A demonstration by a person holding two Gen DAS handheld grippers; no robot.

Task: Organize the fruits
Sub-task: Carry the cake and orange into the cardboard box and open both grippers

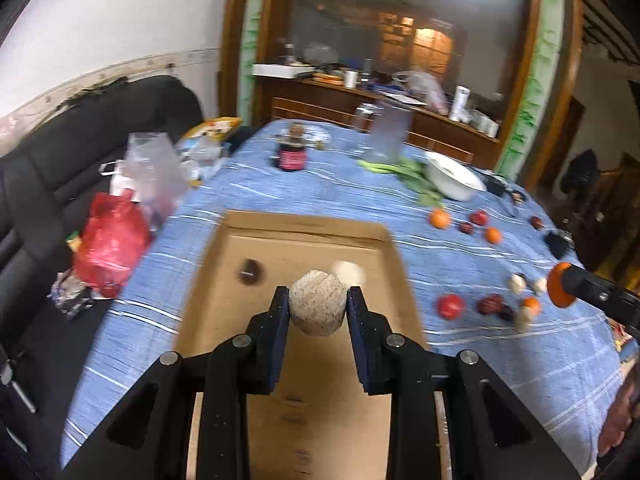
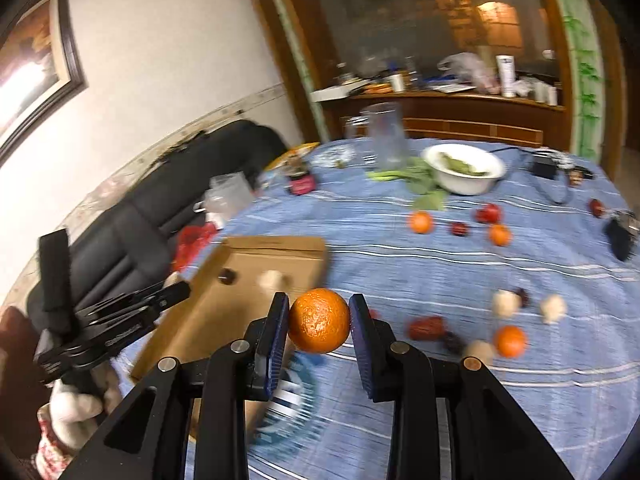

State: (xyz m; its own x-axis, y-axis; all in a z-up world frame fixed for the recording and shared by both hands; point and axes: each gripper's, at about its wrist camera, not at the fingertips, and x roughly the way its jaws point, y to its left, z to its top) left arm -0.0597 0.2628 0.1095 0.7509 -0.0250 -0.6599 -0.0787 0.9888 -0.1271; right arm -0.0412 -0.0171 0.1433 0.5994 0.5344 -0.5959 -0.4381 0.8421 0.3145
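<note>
My left gripper (image 1: 318, 304) is shut on a pale tan, rough-skinned round fruit (image 1: 317, 300), held in the air over the open cardboard box (image 1: 304, 224). Inside the box lie a dark fruit (image 1: 250, 273) and a pale one (image 1: 349, 271). My right gripper (image 2: 319, 320) is shut on an orange (image 2: 319, 320), lifted above the blue tablecloth (image 2: 440, 272) to the right of the box (image 2: 276, 246). The orange (image 1: 559, 285) and right gripper also show at the right edge of the left wrist view. Loose oranges, red and pale fruits (image 2: 509, 341) lie scattered on the cloth.
A white bowl (image 2: 464, 170) with greens, a clear jug (image 2: 386, 138) and a dark jar (image 1: 291, 153) stand at the table's far side. A red plastic bag (image 1: 112, 244) and clear bags hang over the left edge beside a black sofa (image 1: 80, 140). A blue-rimmed plate (image 2: 288, 404) lies under my right gripper.
</note>
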